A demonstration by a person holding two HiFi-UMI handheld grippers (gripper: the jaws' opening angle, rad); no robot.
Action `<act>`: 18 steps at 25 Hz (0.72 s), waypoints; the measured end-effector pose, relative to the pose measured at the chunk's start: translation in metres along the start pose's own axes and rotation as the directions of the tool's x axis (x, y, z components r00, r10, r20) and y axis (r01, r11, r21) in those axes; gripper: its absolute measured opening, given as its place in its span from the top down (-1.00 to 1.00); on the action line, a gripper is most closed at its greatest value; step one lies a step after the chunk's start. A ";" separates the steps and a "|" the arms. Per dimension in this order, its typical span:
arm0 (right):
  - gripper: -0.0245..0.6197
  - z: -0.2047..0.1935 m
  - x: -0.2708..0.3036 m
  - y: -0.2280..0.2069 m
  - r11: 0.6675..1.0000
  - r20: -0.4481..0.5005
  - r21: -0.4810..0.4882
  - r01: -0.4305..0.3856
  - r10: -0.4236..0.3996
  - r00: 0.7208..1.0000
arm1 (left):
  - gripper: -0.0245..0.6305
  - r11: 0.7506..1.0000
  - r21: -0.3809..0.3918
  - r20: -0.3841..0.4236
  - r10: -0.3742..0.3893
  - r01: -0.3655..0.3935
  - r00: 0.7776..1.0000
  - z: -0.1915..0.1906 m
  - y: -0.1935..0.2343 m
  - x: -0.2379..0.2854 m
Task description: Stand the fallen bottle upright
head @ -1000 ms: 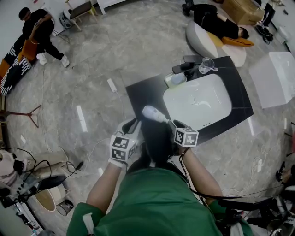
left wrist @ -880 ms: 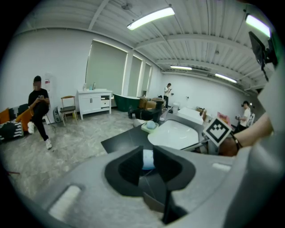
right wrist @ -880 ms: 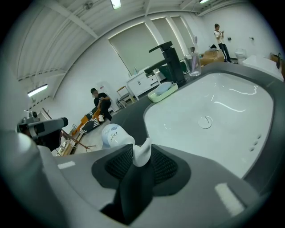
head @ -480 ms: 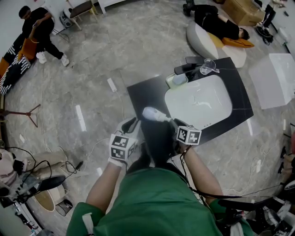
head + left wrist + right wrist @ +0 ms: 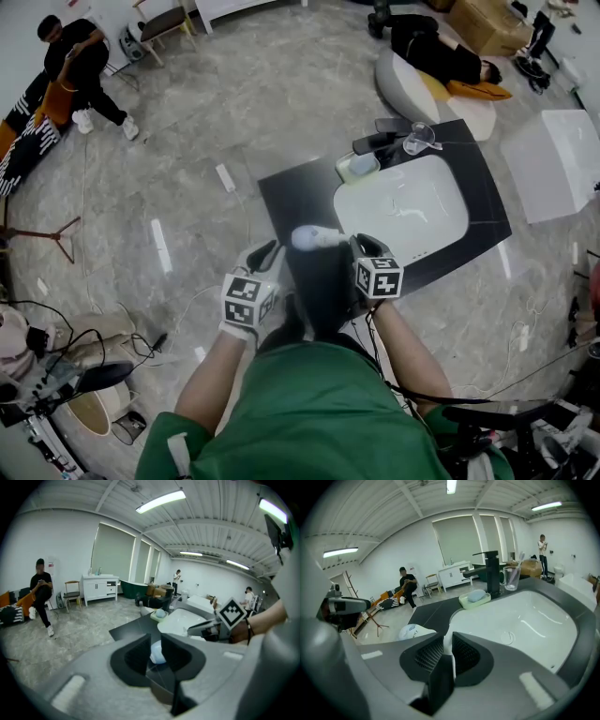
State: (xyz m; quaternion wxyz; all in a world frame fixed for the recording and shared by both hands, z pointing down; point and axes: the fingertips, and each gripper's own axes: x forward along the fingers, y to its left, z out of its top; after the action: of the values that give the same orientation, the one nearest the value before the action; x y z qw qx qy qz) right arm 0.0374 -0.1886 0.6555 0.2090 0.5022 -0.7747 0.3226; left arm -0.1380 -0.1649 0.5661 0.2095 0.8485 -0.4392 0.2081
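Observation:
A white bottle hangs nearly level over the front left corner of the black countertop. My right gripper is shut on its narrow end, and the rounded body points left. In the right gripper view the white neck sits pinched between the pads of the right gripper, with the bottle's body showing to the left. My left gripper stands open just left of the bottle, apart from it. Through the gap of the left gripper the bottle shows beyond the jaws.
A white basin fills the countertop's right part. Behind it stand a black faucet, a soap dish and a glass cup. A person sits at the far left, and another lies on a cushion at the top.
My right gripper has risen a little and rolled with the bottle in it, so the bottle now lies closer to level. The left gripper has stayed where it was.

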 end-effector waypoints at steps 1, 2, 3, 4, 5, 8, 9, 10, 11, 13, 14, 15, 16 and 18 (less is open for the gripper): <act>0.75 0.004 -0.002 0.002 1.000 0.006 -0.029 0.006 -0.006 1.000 | 0.72 1.000 -0.001 0.002 0.000 0.000 1.000 0.000 0.001 -0.001; 0.75 0.008 -0.003 0.004 0.998 0.011 -0.059 0.013 -0.013 1.000 | 0.72 1.000 -0.003 0.005 0.001 -0.001 1.000 0.001 0.001 -0.003; 0.75 0.012 -0.005 0.006 0.996 0.017 -0.090 0.022 -0.020 1.000 | 0.72 1.000 -0.004 0.007 0.002 -0.001 1.000 0.002 0.002 -0.005; 0.75 0.016 -0.008 0.008 0.992 0.024 -0.124 0.032 -0.029 0.999 | 0.72 1.000 -0.004 0.010 0.002 -0.002 1.000 0.002 0.002 -0.007; 0.76 0.020 -0.010 0.011 0.987 0.031 -0.158 0.043 -0.039 0.999 | 0.72 1.000 -0.004 0.013 0.002 -0.002 1.000 0.003 0.003 -0.009; 0.76 0.031 -0.017 0.019 0.964 0.051 -0.255 0.073 -0.062 0.997 | 0.73 1.000 -0.004 0.020 0.003 -0.003 1.000 0.003 0.004 -0.014; 0.76 0.034 -0.019 0.022 0.954 0.057 -0.287 0.082 -0.068 0.996 | 0.73 1.000 -0.004 0.022 0.003 -0.003 1.000 0.004 0.005 -0.016; 0.76 0.037 -0.021 0.025 0.944 0.061 -0.319 0.090 -0.074 0.995 | 0.73 1.000 -0.003 0.024 0.002 -0.002 1.000 0.004 0.005 -0.017; 0.76 0.039 -0.023 0.028 0.932 0.064 -0.349 0.097 -0.080 0.995 | 0.73 1.000 -0.003 0.027 0.001 -0.001 1.000 0.004 0.005 -0.018; 0.76 0.042 -0.027 0.032 0.906 0.073 -0.408 0.112 -0.090 0.993 | 0.73 1.000 -0.002 0.032 -0.002 0.002 0.999 0.005 0.003 -0.020; 0.76 0.044 -0.029 0.035 0.891 0.080 -0.438 0.122 -0.096 0.992 | 0.73 1.000 -0.001 0.035 -0.004 0.004 0.999 0.006 0.002 -0.021; 0.77 0.047 -0.032 0.037 0.873 0.088 -0.469 0.134 -0.104 0.991 | 0.73 1.000 0.000 0.038 -0.007 0.007 0.999 0.006 0.000 -0.022; 0.77 0.048 -0.034 0.040 0.853 0.098 -0.500 0.148 -0.114 0.989 | 0.73 1.000 0.001 0.040 -0.009 0.009 0.999 0.006 -0.001 -0.023; 0.77 0.052 -0.037 0.045 0.808 0.121 -0.563 0.176 -0.130 0.984 | 0.73 1.000 0.004 0.044 -0.013 0.013 0.999 0.005 -0.001 -0.024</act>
State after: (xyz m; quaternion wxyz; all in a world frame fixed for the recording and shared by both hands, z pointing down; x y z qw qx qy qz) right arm 0.0118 -0.1885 0.5819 0.3453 0.4892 -0.8000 0.0384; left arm -0.1486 -0.1516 0.5487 0.1996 0.8561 -0.4377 0.1888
